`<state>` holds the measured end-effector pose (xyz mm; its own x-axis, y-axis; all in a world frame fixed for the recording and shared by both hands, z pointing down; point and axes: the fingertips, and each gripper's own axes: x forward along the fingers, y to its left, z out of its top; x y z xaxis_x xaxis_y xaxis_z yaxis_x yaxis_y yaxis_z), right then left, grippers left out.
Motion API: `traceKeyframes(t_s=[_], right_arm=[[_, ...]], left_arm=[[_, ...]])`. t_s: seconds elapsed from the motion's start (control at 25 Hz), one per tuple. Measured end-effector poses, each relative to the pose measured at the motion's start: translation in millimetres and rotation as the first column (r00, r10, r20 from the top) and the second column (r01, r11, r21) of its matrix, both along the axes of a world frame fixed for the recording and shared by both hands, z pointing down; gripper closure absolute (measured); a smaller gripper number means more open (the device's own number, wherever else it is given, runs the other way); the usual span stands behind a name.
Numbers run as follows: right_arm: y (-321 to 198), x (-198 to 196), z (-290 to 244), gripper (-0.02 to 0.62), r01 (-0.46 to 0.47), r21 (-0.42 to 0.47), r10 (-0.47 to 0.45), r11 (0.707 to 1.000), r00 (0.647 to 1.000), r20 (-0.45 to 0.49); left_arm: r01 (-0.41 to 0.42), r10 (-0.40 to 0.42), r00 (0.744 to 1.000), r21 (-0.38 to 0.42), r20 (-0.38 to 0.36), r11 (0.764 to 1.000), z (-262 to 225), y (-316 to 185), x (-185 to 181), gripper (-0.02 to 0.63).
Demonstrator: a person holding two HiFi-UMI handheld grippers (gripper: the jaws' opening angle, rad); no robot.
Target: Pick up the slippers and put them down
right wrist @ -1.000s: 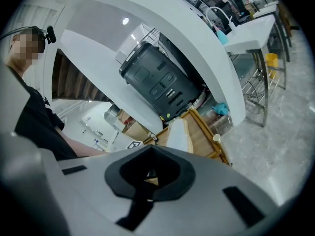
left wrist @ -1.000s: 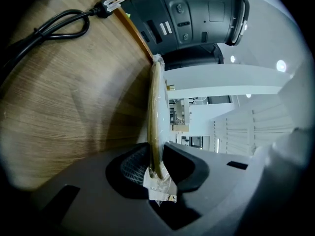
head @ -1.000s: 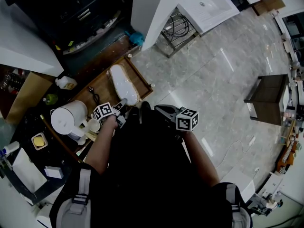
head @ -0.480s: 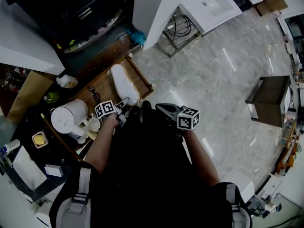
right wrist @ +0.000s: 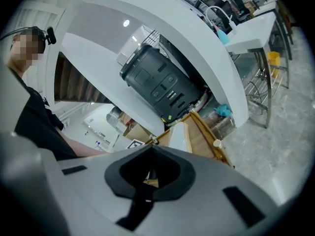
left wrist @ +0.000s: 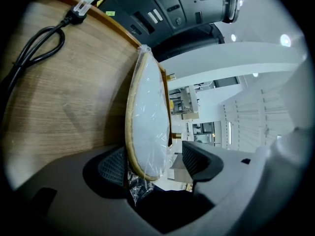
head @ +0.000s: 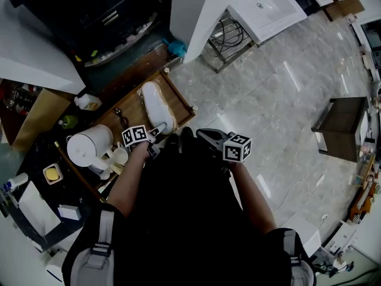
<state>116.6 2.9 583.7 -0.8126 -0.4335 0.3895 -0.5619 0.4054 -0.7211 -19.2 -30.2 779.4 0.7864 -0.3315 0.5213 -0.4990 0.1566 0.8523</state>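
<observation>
A pair of white slippers (head: 156,105) wrapped in clear plastic lies on a wooden tray (head: 128,107). My left gripper (head: 159,128) is at the slippers' near end. In the left gripper view the wrapped slippers (left wrist: 147,117) stand on edge between the jaws of the left gripper (left wrist: 156,161). Those jaws have just been opening. The right pad stands apart from the plastic and the left pad is right beside it. My right gripper (head: 205,137) hovers to the right of the tray. Its jaws meet with nothing between them (right wrist: 147,181). The slippers (right wrist: 179,136) lie ahead of it.
A black cable (left wrist: 39,38) lies on the tray's far side. A white kettle (head: 89,148) and a mug (head: 120,155) stand left of the tray. A black appliance (right wrist: 157,87) sits beyond it under a white counter (head: 262,8). A dark stool (head: 342,127) stands on the tiled floor.
Hardly anything: the left gripper stays at the slippers' near end and the right gripper keeps its place beside it.
</observation>
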Motion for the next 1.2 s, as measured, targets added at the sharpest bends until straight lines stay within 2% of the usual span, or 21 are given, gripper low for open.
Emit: traceKeyframes(t_s=[0.2,0.32,0.36,0.84,1.04,1.12,1.16,1.2], right_arm=[[1,1,1,0.588,0.006,-0.001,-0.006,1.000,1.000,0.007],[0,-1,0,0.588,0.010,0.000,-0.010,1.000,1.000,0.011],[0,-1,0,0.588,0.012,0.001,-0.012,1.000,1.000,0.012],[-3,-14,-1,0.588,0.043,0.016,-0.043,0.999,0.999,0.027],[-3,-20,0,0.588,0.057,0.019,-0.057,0.998,0.998,0.026],[-3,-23,0,0.588,0.060,0.023,-0.061,0.998,0.998,0.025],[-3,-24,-1,0.588,0.062,0.025,-0.062,0.998,0.998,0.025],[-3,-25,-3,0.588,0.062,0.027,-0.063,0.998,0.998,0.026]], left_arm=[[-0.046,0.044,0.996,0.020,0.077,0.999,1,-1,0,0.204],[-0.054,0.048,0.987,0.034,0.155,0.998,2,-3,-7,0.124],[-0.051,0.044,0.986,0.039,0.162,0.998,2,-3,-9,0.121],[-0.002,-0.007,0.994,0.079,0.114,0.997,-15,-4,-20,0.124],[-0.014,0.009,0.998,0.086,0.064,0.996,-25,0,-19,0.130],[-0.024,0.019,0.999,0.091,0.051,0.996,-29,2,-18,0.148],[-0.022,0.017,0.999,0.098,0.049,0.995,-31,2,-19,0.173],[-0.016,0.010,0.999,0.107,0.052,0.994,-33,1,-21,0.225]])
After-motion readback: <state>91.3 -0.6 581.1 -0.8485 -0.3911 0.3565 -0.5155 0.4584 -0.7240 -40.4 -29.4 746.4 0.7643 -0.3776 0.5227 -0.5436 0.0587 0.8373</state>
